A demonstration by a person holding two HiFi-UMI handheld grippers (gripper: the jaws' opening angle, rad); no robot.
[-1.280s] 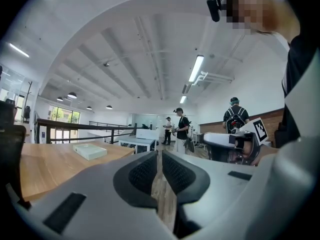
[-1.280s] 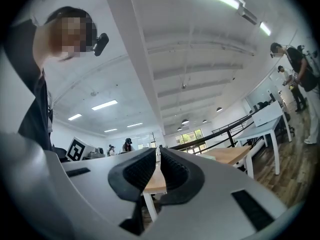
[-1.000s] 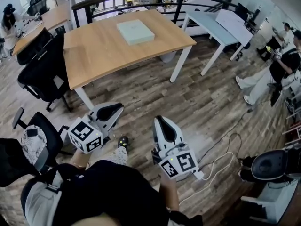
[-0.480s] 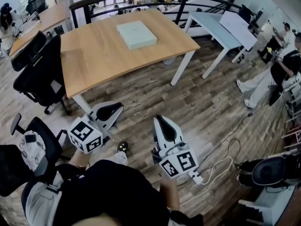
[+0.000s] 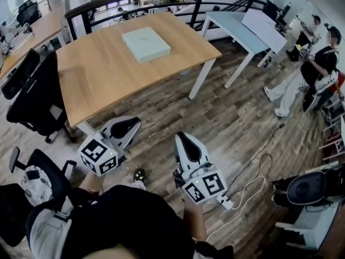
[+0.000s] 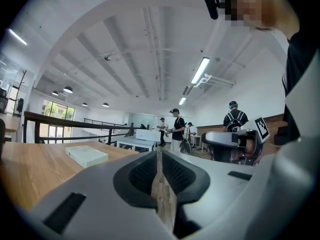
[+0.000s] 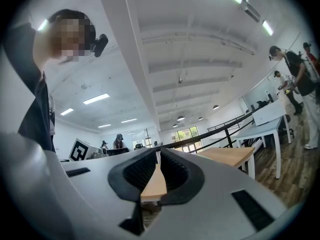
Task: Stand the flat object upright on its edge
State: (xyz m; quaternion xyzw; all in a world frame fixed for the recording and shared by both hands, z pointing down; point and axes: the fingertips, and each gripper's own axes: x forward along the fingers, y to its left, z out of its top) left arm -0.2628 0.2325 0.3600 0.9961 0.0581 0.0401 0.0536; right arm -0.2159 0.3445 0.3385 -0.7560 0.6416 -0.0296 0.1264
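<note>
A flat pale green box (image 5: 145,43) lies face down on the wooden table (image 5: 108,80), far ahead of both grippers. The left gripper view shows the same box (image 6: 86,155) at left on the tabletop (image 6: 30,174). My left gripper (image 5: 133,123) is held low over the floor, short of the table's near edge, its jaws shut with nothing between them. My right gripper (image 5: 180,137) is beside it, also shut and empty. Seen from their own cameras, the left gripper (image 6: 159,156) and the right gripper (image 7: 158,156) show only a thin slit between the pads.
Black office chairs (image 5: 32,99) stand left of the table, and another (image 5: 38,179) is near my left side. A white table (image 5: 245,28) is at back right, with people (image 5: 315,72) beyond it. A cable (image 5: 253,185) and a black stool (image 5: 312,188) are on the floor at right.
The head view has swung a little: the table and box sit further left in the picture. Both grippers keep their place and stay shut.
</note>
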